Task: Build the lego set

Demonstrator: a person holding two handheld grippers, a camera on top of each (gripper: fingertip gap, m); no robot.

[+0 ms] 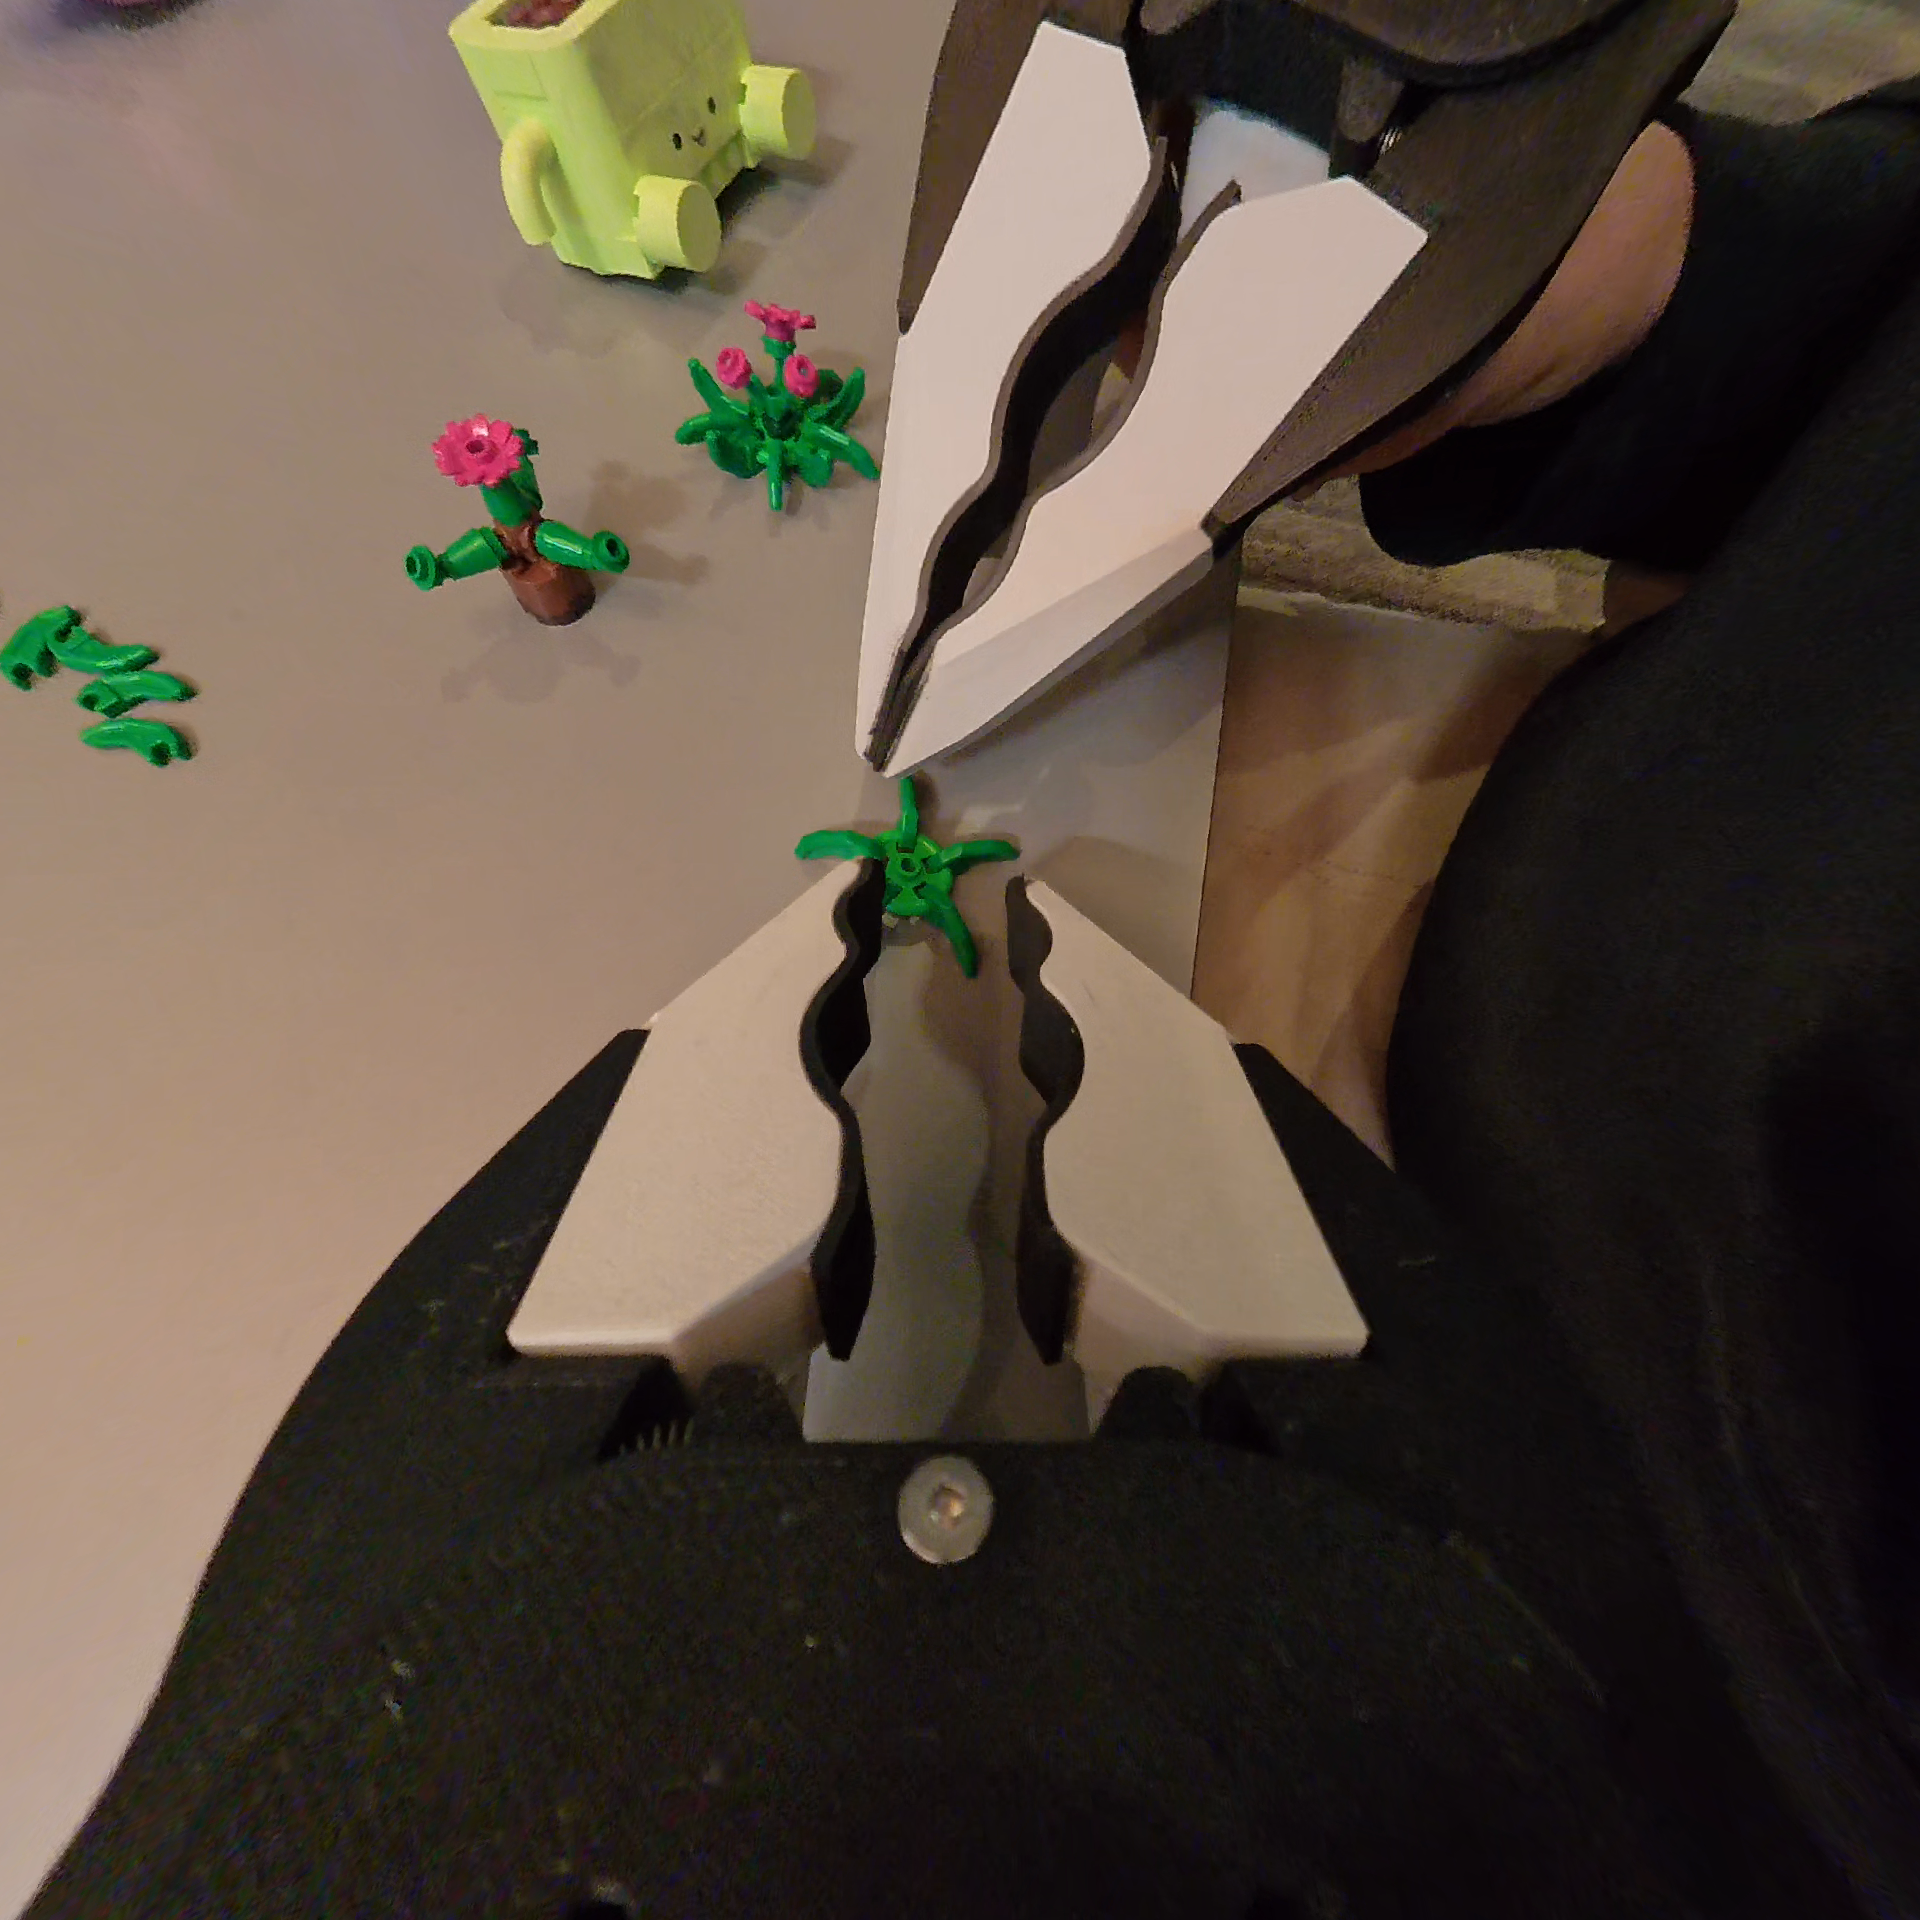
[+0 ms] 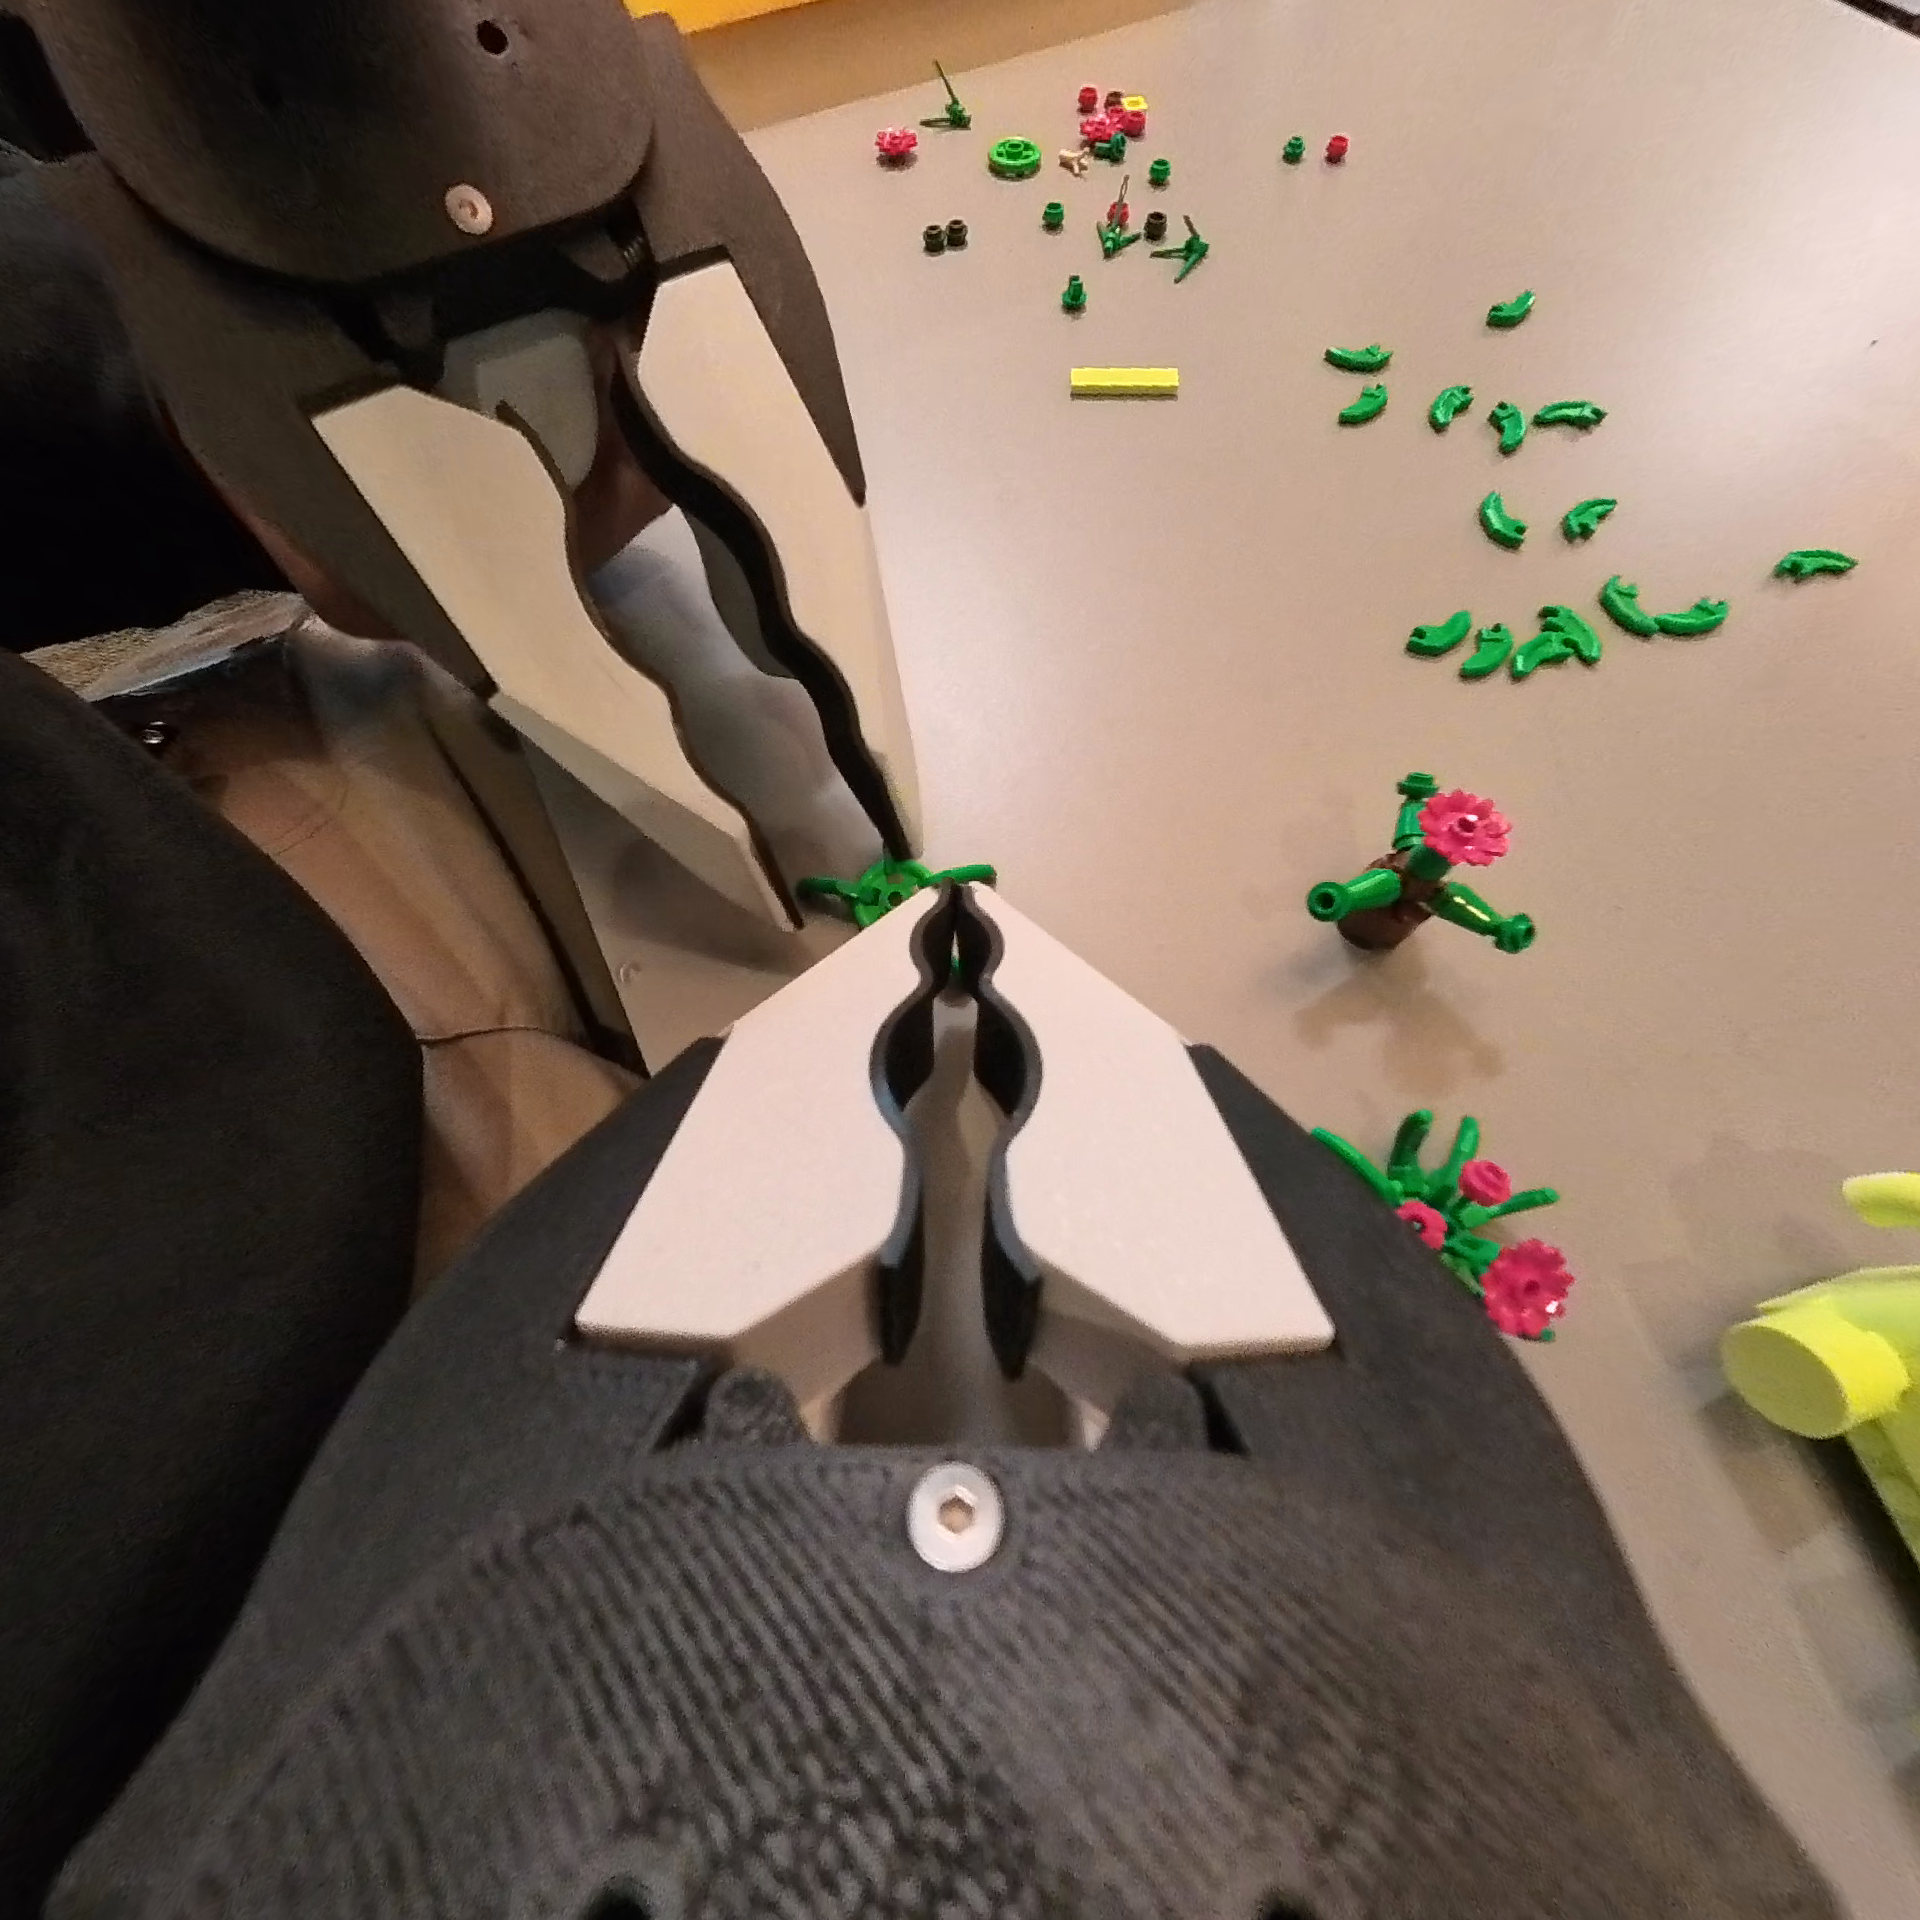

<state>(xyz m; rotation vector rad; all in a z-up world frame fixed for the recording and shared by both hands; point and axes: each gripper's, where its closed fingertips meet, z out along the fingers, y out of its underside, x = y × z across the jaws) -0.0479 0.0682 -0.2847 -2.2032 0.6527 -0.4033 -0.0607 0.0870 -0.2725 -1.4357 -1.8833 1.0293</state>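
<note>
A small green leaf rosette (image 1: 909,868) sits just above the grey table (image 1: 416,1039) near its edge. My left gripper (image 1: 935,888) is open, with the rosette between its fingertips. My right gripper (image 2: 961,894) is shut on one leaf of the rosette (image 2: 878,894). In the left wrist view it (image 1: 883,758) comes down from above. The left gripper (image 2: 847,878) enters the right wrist view from the upper left. A flower on a brown stem (image 1: 509,520) and a leafy plant with pink blooms (image 1: 774,405) stand on the table.
A lime-green pot with a face (image 1: 623,135) stands at the back. Loose green leaves (image 2: 1538,623), a yellow plate (image 2: 1124,381) and several tiny parts (image 2: 1101,156) are scattered on the table. A person's dark clothing (image 1: 1662,1039) is beyond the table edge. Less than 4 cm separates the two grippers' tips. Left tips and right tips are each some 20 cm from the yellow plate (image 2: 1124,381).
</note>
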